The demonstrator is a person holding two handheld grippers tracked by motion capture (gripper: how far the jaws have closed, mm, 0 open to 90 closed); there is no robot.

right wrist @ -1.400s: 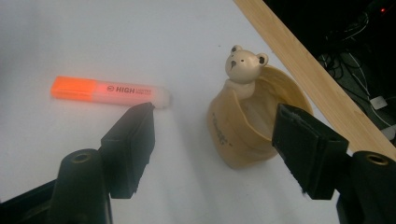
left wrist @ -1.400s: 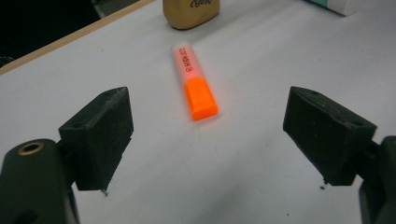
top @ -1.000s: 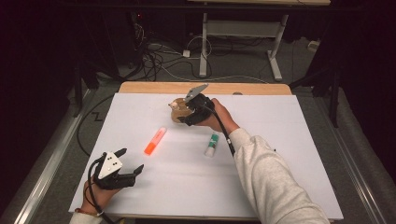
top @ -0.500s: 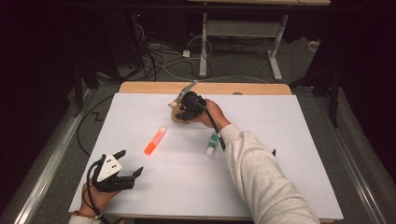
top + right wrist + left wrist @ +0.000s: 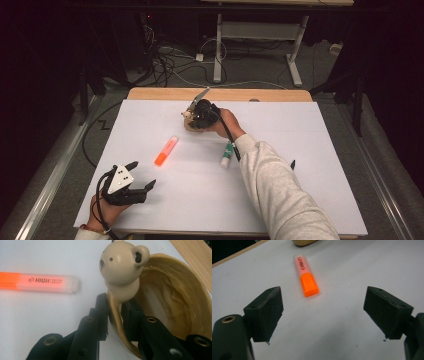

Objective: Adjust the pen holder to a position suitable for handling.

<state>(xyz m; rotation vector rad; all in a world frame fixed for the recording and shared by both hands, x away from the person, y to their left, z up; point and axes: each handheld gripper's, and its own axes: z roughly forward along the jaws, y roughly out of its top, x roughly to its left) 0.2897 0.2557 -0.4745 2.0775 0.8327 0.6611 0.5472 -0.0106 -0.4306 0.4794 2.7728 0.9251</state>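
Observation:
A beige bowl (image 5: 170,297) with a small bear head (image 5: 122,262) on its rim stands at the far middle of the white sheet (image 5: 300,130). My right gripper (image 5: 115,307) has just been closing and is shut on the bowl's rim just below the bear, one pad outside and one inside. In the high view that right gripper (image 5: 197,116) sits over the bowl (image 5: 191,126). An orange highlighter (image 5: 166,150) lies between the two hands. My left gripper (image 5: 143,174) rests open near the front left corner, with the highlighter (image 5: 306,277) ahead of its jaws.
A green-capped marker (image 5: 227,155) lies beside the right forearm. A small black pen-like thing (image 5: 292,164) lies to the right of the sleeve. The table's wooden far edge (image 5: 240,94) shows beyond the sheet. Cables and desk legs stand on the floor behind.
The right gripper moved left and down onto the bowl and its jaws closed on the rim. The left gripper stayed where it was.

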